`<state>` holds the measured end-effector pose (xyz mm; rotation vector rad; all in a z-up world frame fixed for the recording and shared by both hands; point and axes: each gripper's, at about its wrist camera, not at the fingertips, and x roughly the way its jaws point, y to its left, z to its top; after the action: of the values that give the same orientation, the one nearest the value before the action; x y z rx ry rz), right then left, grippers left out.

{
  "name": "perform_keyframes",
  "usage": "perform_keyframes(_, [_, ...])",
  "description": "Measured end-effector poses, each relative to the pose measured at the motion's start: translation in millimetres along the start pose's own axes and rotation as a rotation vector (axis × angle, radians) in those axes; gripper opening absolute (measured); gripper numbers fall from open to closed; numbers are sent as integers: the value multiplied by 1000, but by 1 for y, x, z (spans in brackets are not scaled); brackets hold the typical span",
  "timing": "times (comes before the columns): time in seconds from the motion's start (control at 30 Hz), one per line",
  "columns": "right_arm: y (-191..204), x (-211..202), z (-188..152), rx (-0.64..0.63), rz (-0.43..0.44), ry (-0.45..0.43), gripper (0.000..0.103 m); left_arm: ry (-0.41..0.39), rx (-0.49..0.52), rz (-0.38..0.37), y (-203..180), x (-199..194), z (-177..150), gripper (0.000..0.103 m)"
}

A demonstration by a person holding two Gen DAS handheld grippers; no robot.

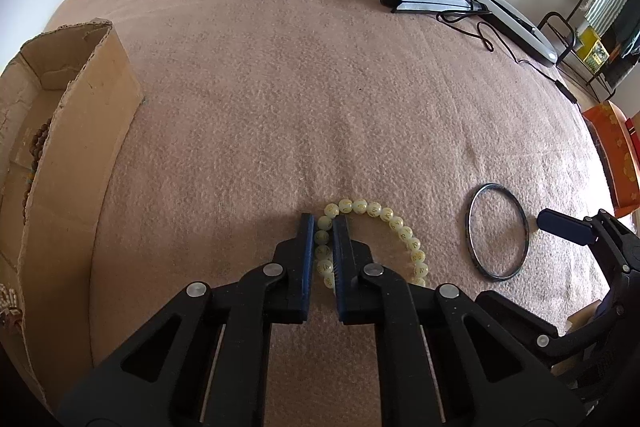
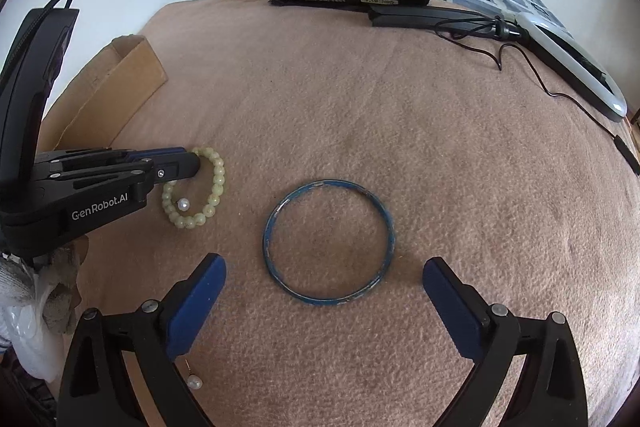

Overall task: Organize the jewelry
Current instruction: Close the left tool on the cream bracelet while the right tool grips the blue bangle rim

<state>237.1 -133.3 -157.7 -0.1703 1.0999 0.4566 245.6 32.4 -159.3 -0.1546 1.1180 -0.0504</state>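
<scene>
The left gripper (image 1: pixel 323 239) has its jaws clamped on the left side of the pale bead bracelet (image 1: pixel 394 227), which lies on the bed blanket (image 1: pixel 280 107), likely to carry it to the cardboard box (image 1: pixel 76 131) at far left. The right gripper (image 2: pixel 324 287) hovers with jaws wide apart just near of the blue bangle (image 2: pixel 266 231), seemingly lined up to grasp it. Two pearl earrings (image 2: pixel 183 203) lie nearby.
</scene>
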Motion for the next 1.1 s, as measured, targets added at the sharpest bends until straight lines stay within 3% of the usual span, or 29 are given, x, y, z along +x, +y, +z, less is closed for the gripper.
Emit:
perform_keyframes(0.43, [-2,13,6,-13,-62,16,99,-3,-21,-35,3,-3,1,6])
perform_keyframes(0.63, [-3,9,8,-28,-64,16,74,-12,-25,-53,2,-9,1,5])
perform_keyframes(1.1, [-13,-8,5,19,-51,-8,73,-61,-18,-120,-9,-39,3,5])
